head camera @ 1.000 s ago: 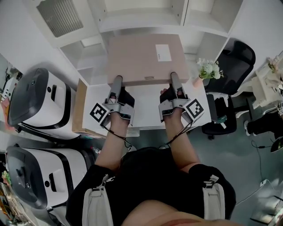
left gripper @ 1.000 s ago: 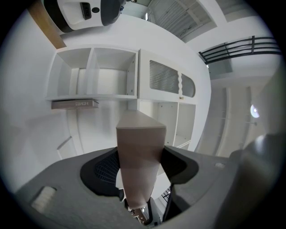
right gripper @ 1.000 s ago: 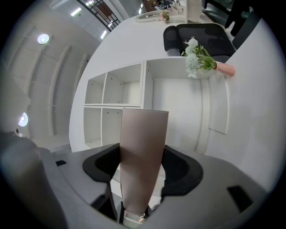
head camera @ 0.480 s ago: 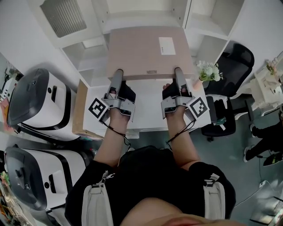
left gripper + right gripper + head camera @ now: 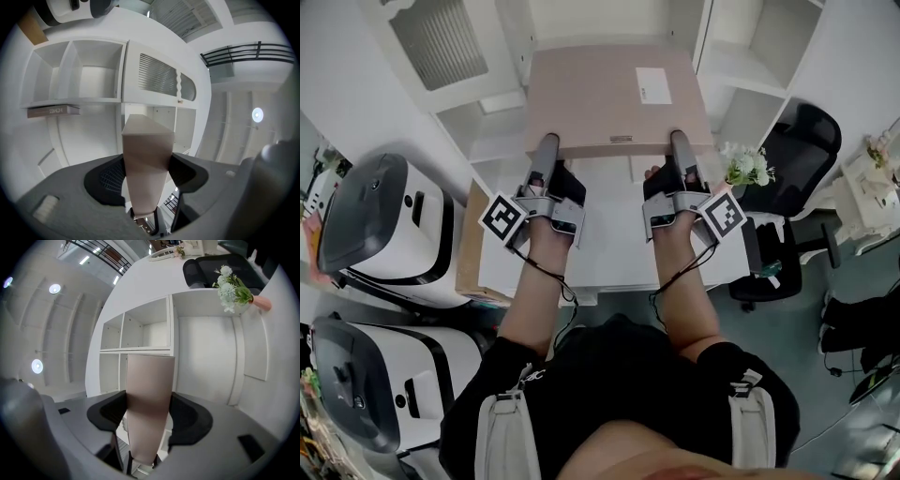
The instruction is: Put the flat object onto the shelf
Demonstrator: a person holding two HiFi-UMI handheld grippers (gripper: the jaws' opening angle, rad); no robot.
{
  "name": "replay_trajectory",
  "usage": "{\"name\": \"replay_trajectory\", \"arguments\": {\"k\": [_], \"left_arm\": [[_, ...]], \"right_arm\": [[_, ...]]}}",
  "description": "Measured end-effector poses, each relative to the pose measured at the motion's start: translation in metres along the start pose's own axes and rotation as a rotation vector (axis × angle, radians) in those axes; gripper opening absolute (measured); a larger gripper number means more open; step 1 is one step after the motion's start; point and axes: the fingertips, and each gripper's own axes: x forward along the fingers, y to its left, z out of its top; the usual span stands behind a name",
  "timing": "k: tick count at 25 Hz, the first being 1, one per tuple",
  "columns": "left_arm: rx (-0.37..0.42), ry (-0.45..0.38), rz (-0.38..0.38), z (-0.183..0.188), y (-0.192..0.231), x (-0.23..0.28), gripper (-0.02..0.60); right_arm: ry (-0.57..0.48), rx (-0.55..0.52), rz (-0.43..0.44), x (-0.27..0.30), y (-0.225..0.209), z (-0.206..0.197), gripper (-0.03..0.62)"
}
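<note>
A flat beige box [image 5: 614, 98] with a white label is held level in the air in front of the white shelf unit [image 5: 727, 70]. My left gripper [image 5: 546, 152] is shut on the box's near edge at the left, and my right gripper [image 5: 680, 148] is shut on the same edge at the right. In the left gripper view the box [image 5: 146, 154] stands edge-on between the dark pads of the left gripper [image 5: 146, 174]. The right gripper view shows the box [image 5: 149, 394] clamped the same way in the right gripper [image 5: 147, 416], with open shelf compartments [image 5: 145, 329] behind it.
A white desk [image 5: 609, 248] lies below my hands, with a wooden board [image 5: 471, 239] at its left edge. Two white machines [image 5: 380, 225] stand at the left. White flowers in a pink vase [image 5: 748, 164] and a black office chair [image 5: 797, 131] are at the right. A book [image 5: 52, 110] lies on one shelf.
Both grippers have carried the box upward and away from me, closer to the shelf unit. The grip on the box has not changed.
</note>
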Motion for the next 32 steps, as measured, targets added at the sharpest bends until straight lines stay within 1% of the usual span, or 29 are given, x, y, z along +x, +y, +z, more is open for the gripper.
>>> {"name": "replay_trajectory", "arguments": {"k": [7, 11, 14, 19, 23, 25, 29, 32], "left_arm": [[0.009, -0.024, 0.055, 0.012, 0.007, 0.024, 0.288], [-0.016, -0.058, 0.095, 0.019, 0.015, 0.04, 0.288], [-0.039, -0.079, 0.127, 0.026, 0.023, 0.051, 0.29], [-0.019, -0.121, 0.122, 0.041, 0.033, 0.072, 0.291], [-0.015, -0.135, 0.132, 0.052, 0.037, 0.084, 0.291], [-0.016, -0.137, 0.141, 0.058, 0.04, 0.096, 0.291], [-0.024, -0.139, 0.177, 0.073, 0.047, 0.137, 0.29], [-0.027, -0.138, 0.192, 0.072, 0.05, 0.135, 0.291]], "right_arm": [[-0.004, 0.033, -0.025, 0.033, -0.01, 0.007, 0.281], [-0.014, 0.034, -0.045, 0.052, -0.013, 0.012, 0.279], [-0.004, 0.041, -0.057, 0.066, -0.015, 0.014, 0.279], [0.017, 0.061, -0.064, 0.089, -0.022, 0.014, 0.278], [0.035, 0.072, -0.078, 0.106, -0.026, 0.012, 0.278], [0.036, 0.075, -0.091, 0.119, -0.029, 0.014, 0.278], [0.028, 0.083, -0.125, 0.162, -0.034, 0.025, 0.278], [0.024, 0.084, -0.133, 0.161, -0.036, 0.025, 0.278]]}}
